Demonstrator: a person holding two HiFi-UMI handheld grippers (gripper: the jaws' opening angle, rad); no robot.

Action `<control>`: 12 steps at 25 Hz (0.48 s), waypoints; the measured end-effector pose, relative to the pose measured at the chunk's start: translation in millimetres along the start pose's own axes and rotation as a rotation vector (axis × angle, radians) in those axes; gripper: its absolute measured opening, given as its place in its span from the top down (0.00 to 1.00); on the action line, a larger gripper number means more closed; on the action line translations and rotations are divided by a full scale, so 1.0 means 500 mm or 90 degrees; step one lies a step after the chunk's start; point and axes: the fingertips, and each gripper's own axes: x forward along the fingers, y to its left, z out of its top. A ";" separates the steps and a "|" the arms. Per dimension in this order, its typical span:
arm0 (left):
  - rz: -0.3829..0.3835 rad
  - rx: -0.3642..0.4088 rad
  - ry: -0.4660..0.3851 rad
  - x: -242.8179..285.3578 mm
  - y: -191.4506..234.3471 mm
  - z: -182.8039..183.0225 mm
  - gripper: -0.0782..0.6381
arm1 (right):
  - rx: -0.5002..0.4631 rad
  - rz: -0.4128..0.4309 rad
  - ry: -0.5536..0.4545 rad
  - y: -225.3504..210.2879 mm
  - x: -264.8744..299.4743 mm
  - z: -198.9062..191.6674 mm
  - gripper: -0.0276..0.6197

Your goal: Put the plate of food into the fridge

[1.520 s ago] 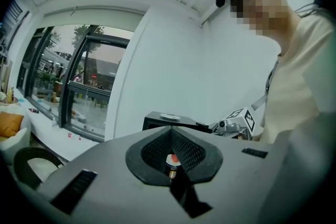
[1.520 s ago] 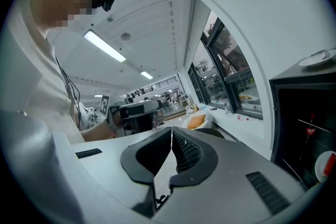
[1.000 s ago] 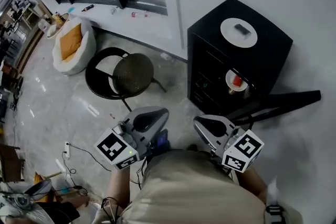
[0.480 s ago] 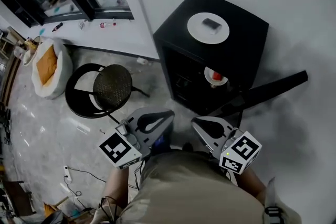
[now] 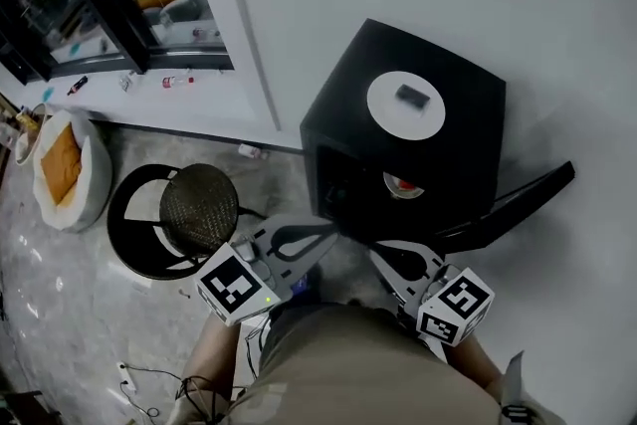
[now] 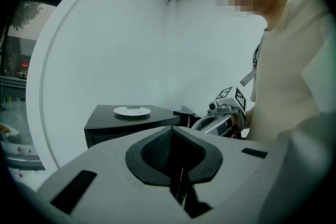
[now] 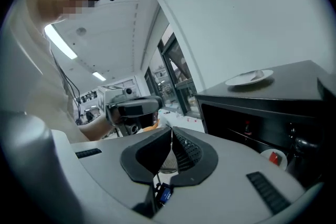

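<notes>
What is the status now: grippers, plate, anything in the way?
Grippers: left gripper shut, empty; right gripper shut, empty. On top of fridge, a white plate; inside, a second plate with red food. The door open, way clear.

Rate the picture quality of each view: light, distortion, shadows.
Head view: even, bright light; the black fridge throws a soft shadow on the white surface beside it; straight edges bend. Left gripper view: strong fisheye, black corners, dim. Right gripper view: same fisheye, bright ceiling lights, dark fridge interior.
</notes>
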 end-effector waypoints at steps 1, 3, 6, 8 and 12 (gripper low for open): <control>-0.010 0.003 0.002 -0.001 0.016 0.000 0.88 | 0.001 -0.010 0.002 -0.001 0.011 0.006 0.92; -0.040 0.002 -0.003 0.003 0.035 0.001 0.88 | 0.004 -0.036 0.012 -0.006 0.023 0.009 0.92; -0.095 0.019 -0.021 0.005 0.060 0.008 0.88 | -0.009 -0.062 0.007 -0.011 0.052 0.021 0.92; -0.143 0.039 -0.011 0.007 0.068 0.001 0.88 | -0.016 -0.078 0.000 -0.013 0.071 0.030 0.92; -0.217 0.068 0.011 0.032 0.081 -0.011 0.88 | -0.011 -0.149 0.029 -0.042 0.084 0.026 0.92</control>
